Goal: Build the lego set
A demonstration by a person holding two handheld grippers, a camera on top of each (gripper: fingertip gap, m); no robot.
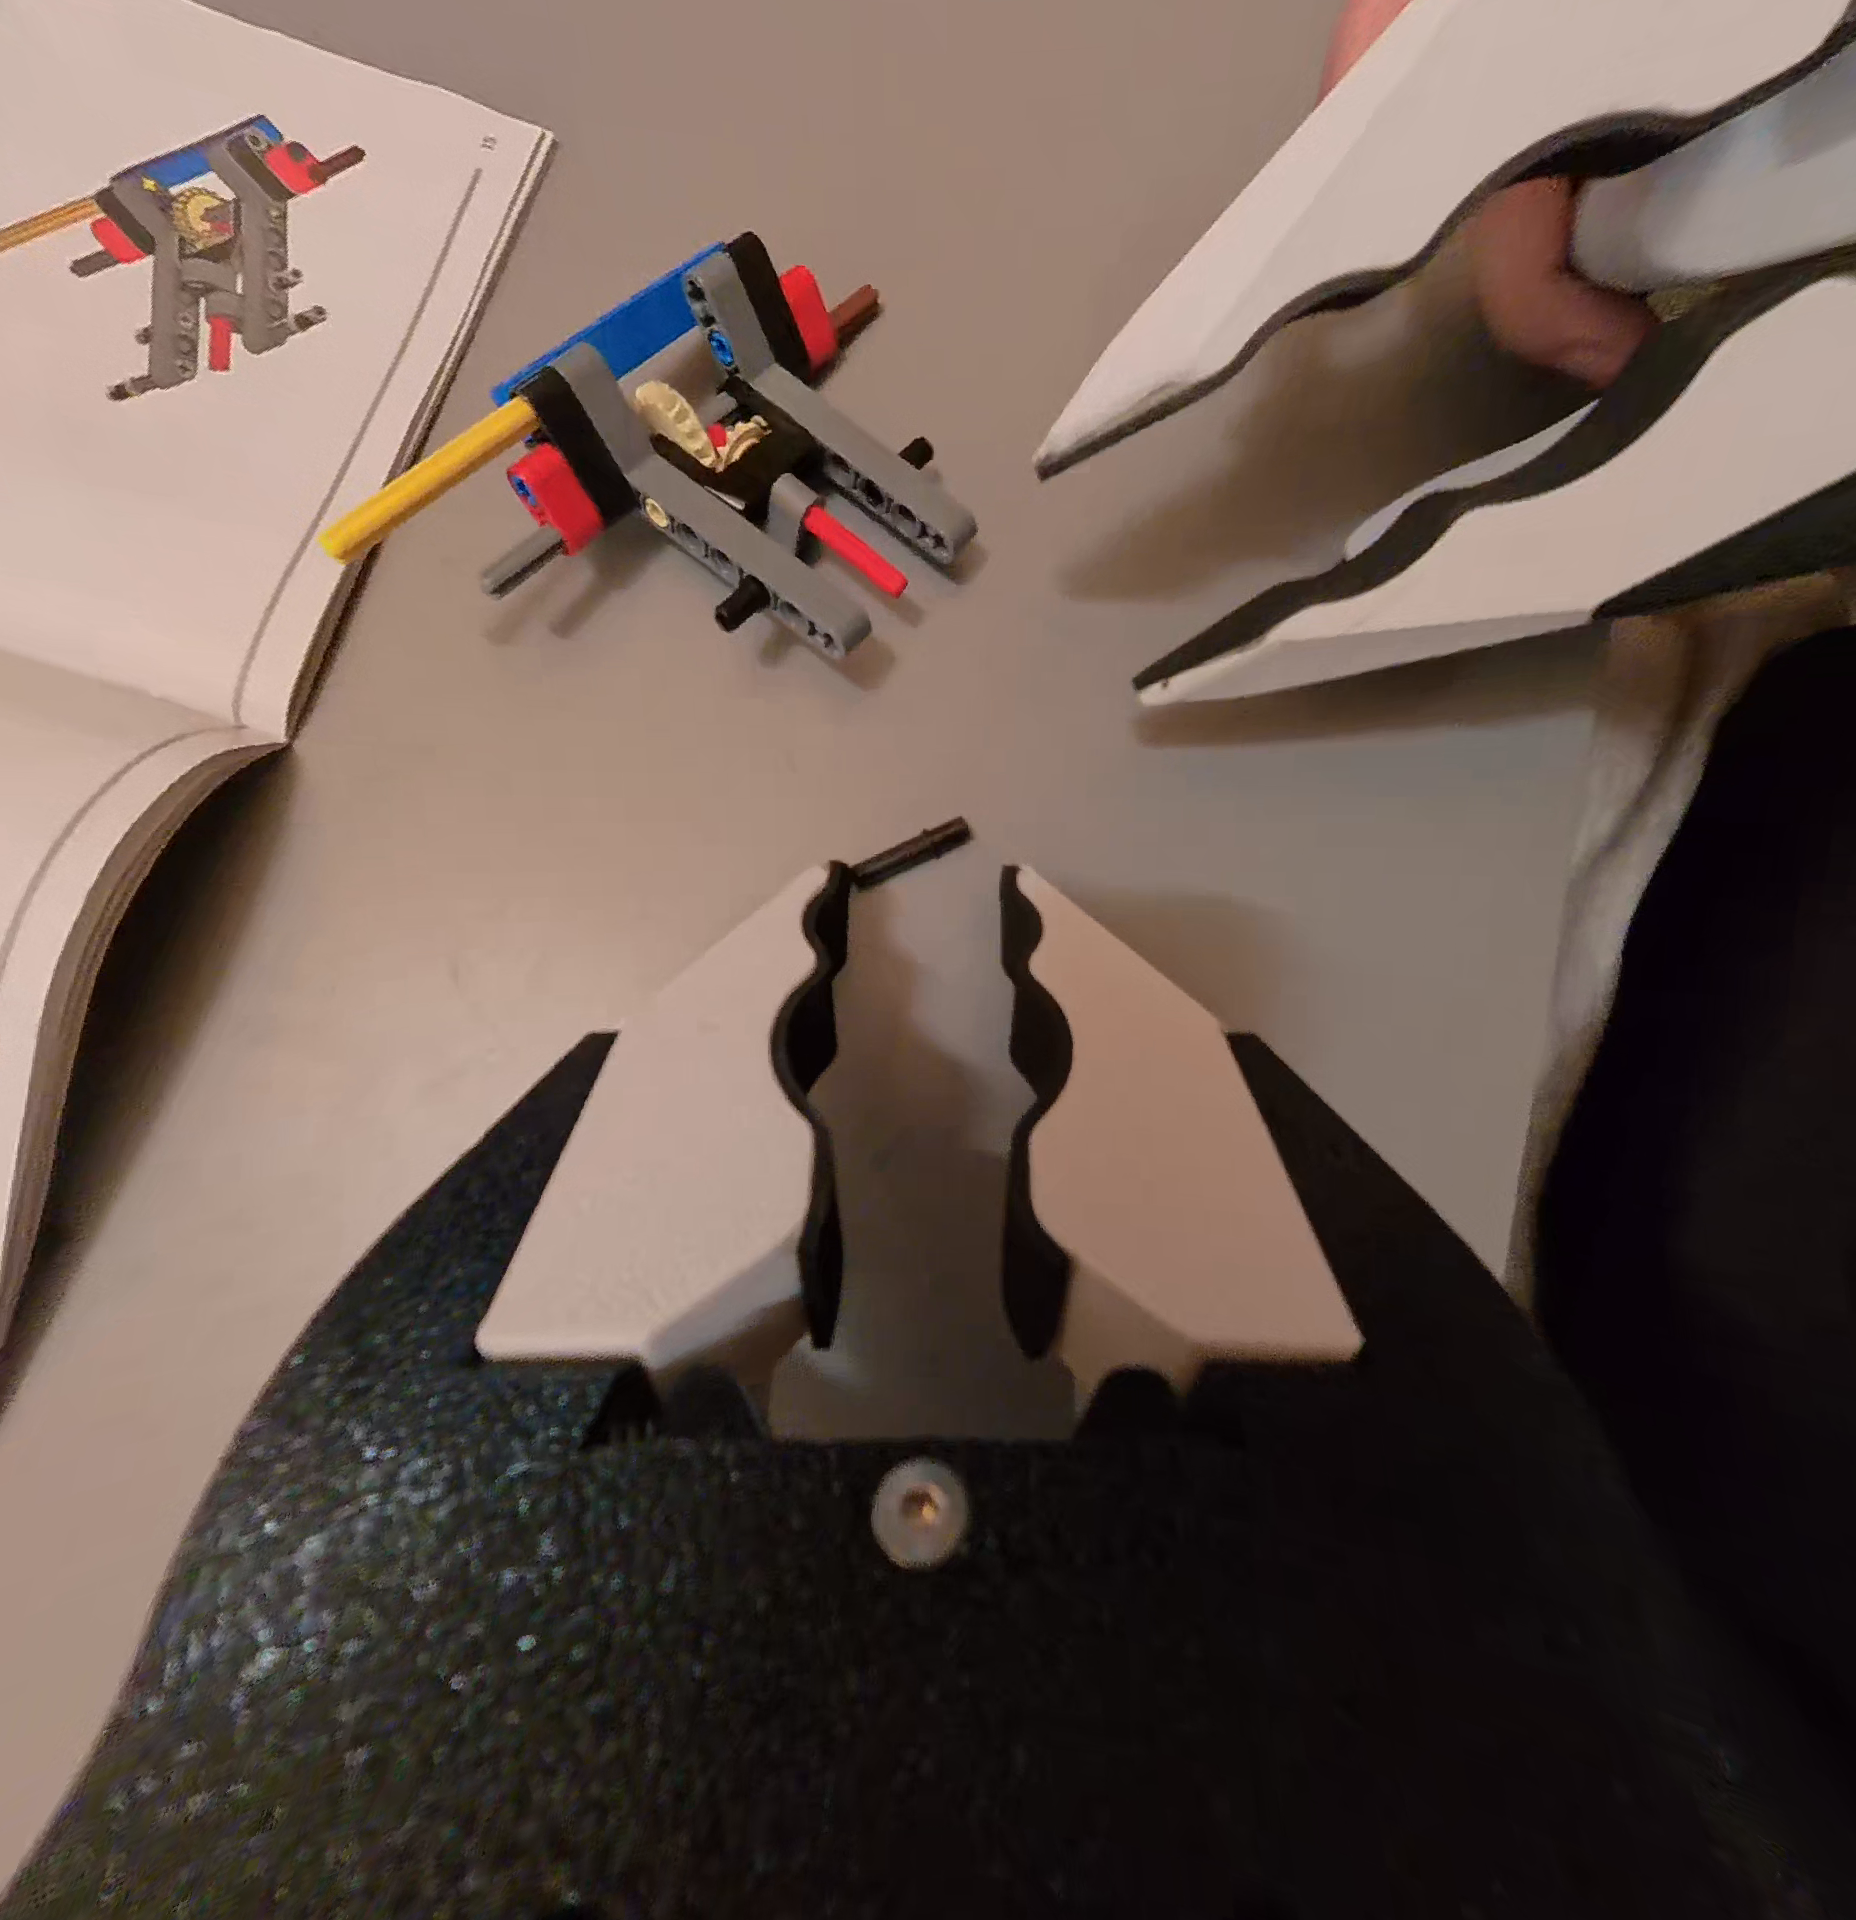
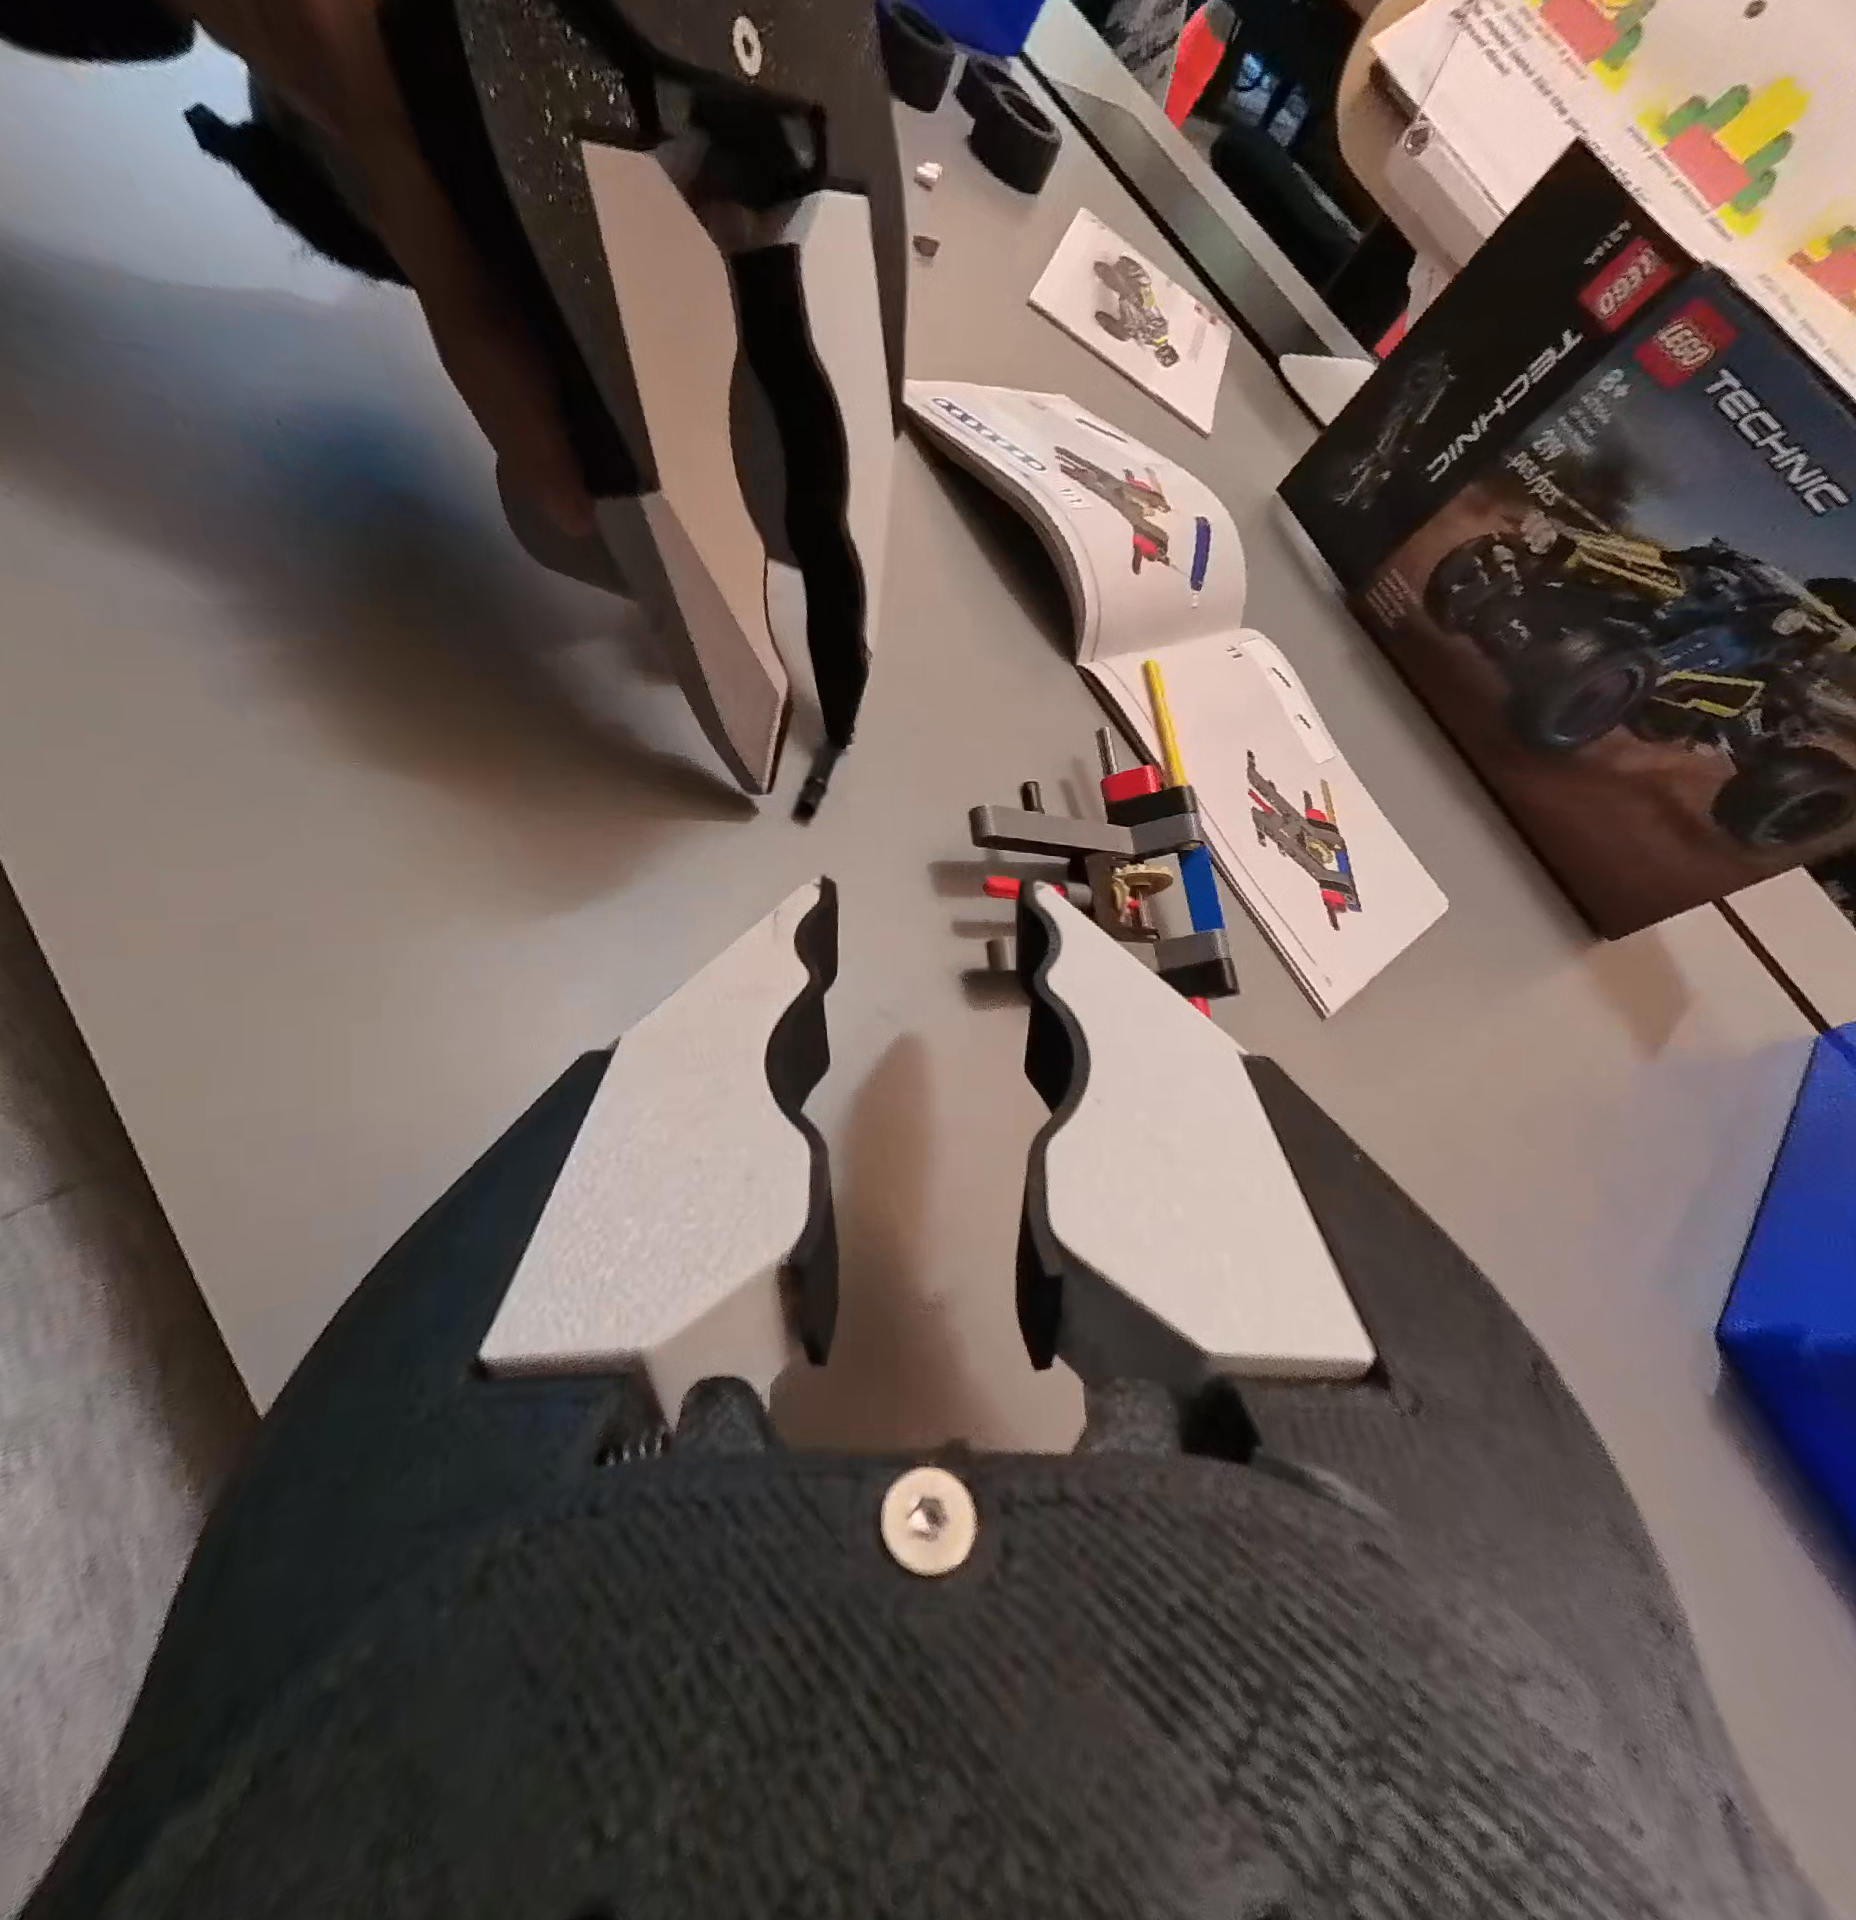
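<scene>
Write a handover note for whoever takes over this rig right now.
Left gripper: open, tips at the loose black pin on the grey table.
Right gripper: open, empty, beside the partial Technic assembly.
Instruction booklet lies open next to the assembly.
Done: frame with gears, yellow axle and red axle fitted.
Left: grasp the pin, fit it, continue building.
</scene>
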